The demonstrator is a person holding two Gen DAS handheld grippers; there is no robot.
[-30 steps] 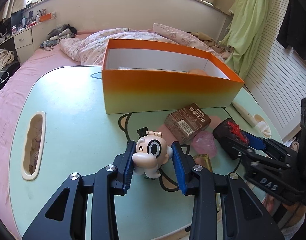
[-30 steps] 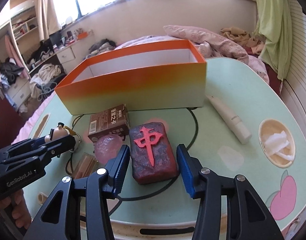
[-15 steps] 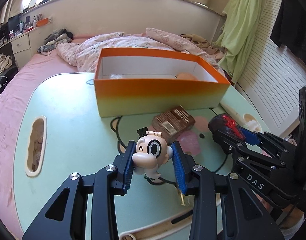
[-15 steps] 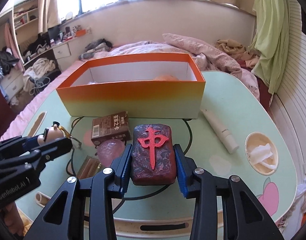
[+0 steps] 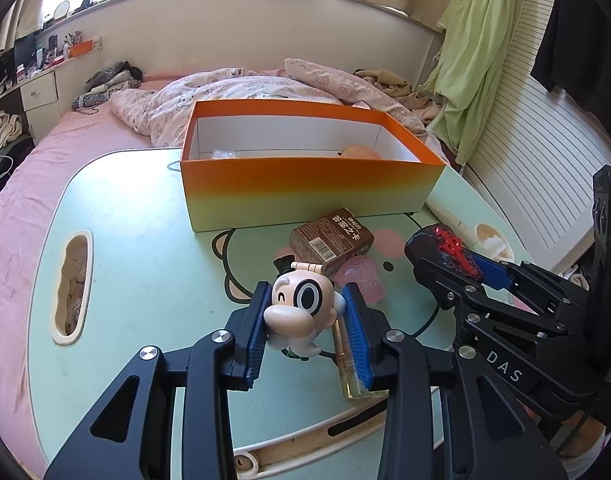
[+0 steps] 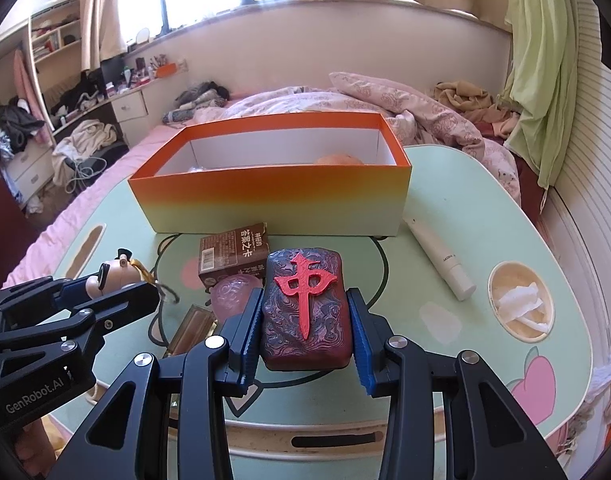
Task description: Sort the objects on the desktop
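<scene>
The left gripper (image 5: 307, 320) had its jaws closed on a cartoon figurine (image 5: 301, 308), a cream-white little character with a round head, one big black-ringed eye, one eye squeezed into a curved line, a bulging snout and a small black hat on top. The blue pads (image 5: 255, 330) pressed both sides of its head, and it appeared lifted clear of the mint-green counter (image 5: 137, 264).

The right gripper (image 6: 305, 316) clamped its jaws on a mahjong-tile block (image 6: 305, 308), a thick rounded slab with a swirled dark red and purple surface and a raised bright red character on its upper face. It sat between the blue pads with its long sides gripped.

Beyond both grippers stood the orange box (image 6: 273, 196), open-topped, white inside, its outer wall fading from orange down to pale yellow; a peach-coloured round thing (image 6: 339, 159) lay in its far right corner. In front of the box lay a brown carton (image 6: 233, 258) with printed characters and a barcode, touching a translucent pink lump (image 6: 235, 294). A clear amber bottle (image 5: 347, 360) lay on its side under the left jaws. A white tube (image 6: 439, 260) lay right of the box, near a round cut-out (image 6: 521, 306) in the counter holding crumpled white tissue.
</scene>
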